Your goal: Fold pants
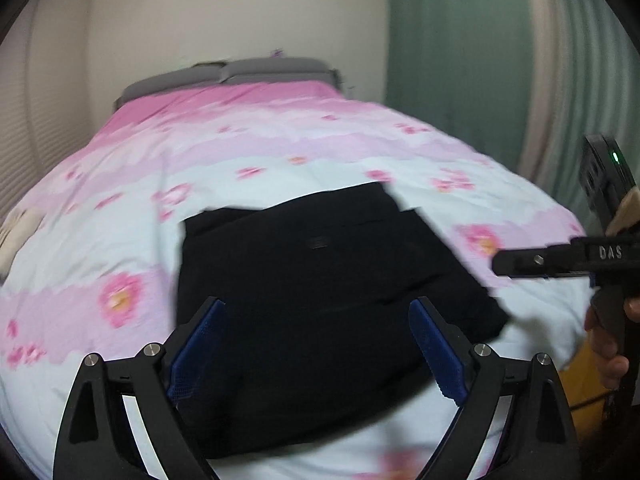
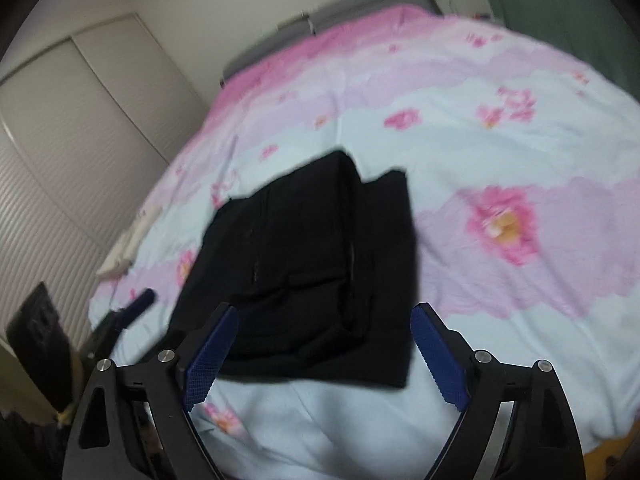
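Note:
Black pants (image 1: 320, 292) lie folded into a compact stack on the pink and white flowered bedspread (image 1: 280, 148). My left gripper (image 1: 316, 312) is open and empty, its blue pads hovering above the near part of the stack. In the right wrist view the pants (image 2: 312, 264) show several folded layers, the top layer narrower than the bottom. My right gripper (image 2: 324, 320) is open and empty over the stack's near edge. The right gripper also shows at the right edge of the left wrist view (image 1: 500, 262), beside the pants.
The bed (image 2: 500, 120) fills both views, with a grey headboard (image 1: 260, 68) at the far end. A green curtain (image 1: 460, 60) hangs to the right, closet doors (image 2: 80, 128) to the left. A cream cloth (image 2: 120, 256) lies at the bed's left edge.

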### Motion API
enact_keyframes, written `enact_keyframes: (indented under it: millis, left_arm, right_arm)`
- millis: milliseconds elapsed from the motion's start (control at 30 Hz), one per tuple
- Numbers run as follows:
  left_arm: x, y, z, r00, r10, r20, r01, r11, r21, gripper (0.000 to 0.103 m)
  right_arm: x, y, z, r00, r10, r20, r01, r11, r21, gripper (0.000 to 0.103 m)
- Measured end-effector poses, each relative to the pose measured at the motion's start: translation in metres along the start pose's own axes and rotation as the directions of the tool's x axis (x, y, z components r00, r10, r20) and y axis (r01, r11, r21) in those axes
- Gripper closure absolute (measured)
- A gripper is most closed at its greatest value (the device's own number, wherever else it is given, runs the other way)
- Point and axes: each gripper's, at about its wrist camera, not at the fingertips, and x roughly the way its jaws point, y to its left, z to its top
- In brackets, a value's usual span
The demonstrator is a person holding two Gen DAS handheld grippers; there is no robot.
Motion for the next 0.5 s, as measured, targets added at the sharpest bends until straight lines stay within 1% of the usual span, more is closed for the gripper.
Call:
enact_keyframes:
  millis: [67,133,233,333,367,433,467,500]
  left_arm:
    - [0.004,0.020,0.001,1.000,0.012,-0.011,-0.013,0.999,-0.050,0.009]
    - [0.007,0.033,0.002,1.000,0.021,-0.021,-0.022,0.996,-0.082,0.009]
    - [0.011,0.045,0.004,0.999,0.026,-0.027,-0.029,0.993,-0.115,0.009]
    - [0.013,0.051,0.005,0.999,0.028,-0.030,-0.031,0.992,-0.124,0.009]
    - [0.013,0.052,0.005,0.999,0.029,-0.030,-0.032,0.992,-0.123,0.009]
    - [0.014,0.053,0.006,0.999,0.029,-0.030,-0.032,0.992,-0.122,0.009]
    - [0.015,0.053,0.006,0.999,0.031,-0.033,-0.035,0.992,-0.121,0.009]
    - [0.016,0.054,0.006,0.999,0.032,-0.036,-0.036,0.992,-0.122,0.009]
  right_arm:
    - [0.019,0.001,0.003,0.999,0.017,-0.038,-0.017,1.000,0.018,0.014]
    - [0.035,-0.001,0.006,0.998,0.027,-0.060,-0.024,0.999,0.041,0.014]
    - [0.061,-0.010,0.011,0.992,0.032,-0.123,-0.020,0.995,0.096,0.014]
    - [0.085,-0.018,0.015,0.980,0.103,-0.167,-0.080,0.987,0.143,0.015]
    - [0.094,-0.021,0.017,0.975,0.114,-0.190,-0.084,0.984,0.157,0.015]
    - [0.107,-0.028,0.020,0.964,0.165,-0.210,-0.123,0.972,0.203,0.020]
    - [0.113,-0.030,0.021,0.959,0.187,-0.212,-0.140,0.965,0.220,0.028]
    - [0.120,-0.032,0.024,0.954,0.198,-0.227,-0.146,0.963,0.227,0.031]
